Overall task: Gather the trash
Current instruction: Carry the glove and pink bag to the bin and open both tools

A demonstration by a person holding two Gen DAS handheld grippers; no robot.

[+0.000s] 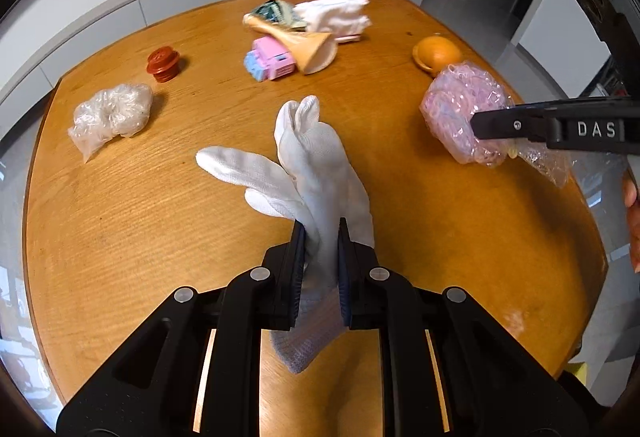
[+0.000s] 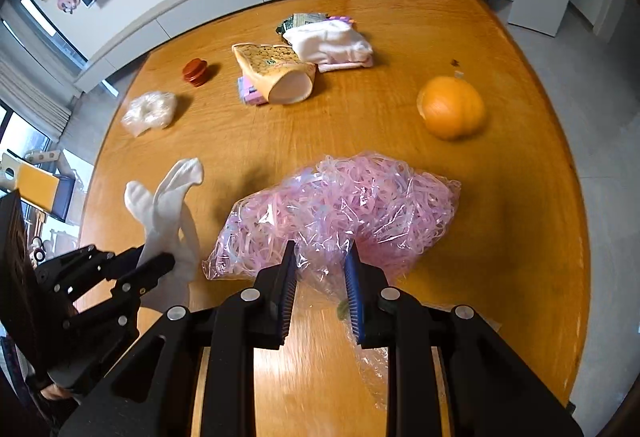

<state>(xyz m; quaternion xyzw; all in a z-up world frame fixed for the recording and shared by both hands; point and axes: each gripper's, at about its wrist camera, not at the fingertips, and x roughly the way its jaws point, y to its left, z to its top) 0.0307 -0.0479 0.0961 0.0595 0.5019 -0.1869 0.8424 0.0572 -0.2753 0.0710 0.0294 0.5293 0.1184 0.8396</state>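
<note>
Left wrist view: left gripper (image 1: 319, 233) fingers clamp a white glove (image 1: 316, 173) near its cuff; the glove's long axis runs straight ahead, its fingertips pointing away over the desk (image 1: 160, 221).
Right wrist view: right gripper (image 2: 322, 257) fingers pinch the clear bag of pink shreds (image 2: 340, 209), which lies crosswise, left to right, above the desk.

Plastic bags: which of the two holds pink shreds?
The bag of pink shreds, held by the right hand-held gripper near the orange. The other, the clear crumpled bag, lies alone by the red cap.
</note>
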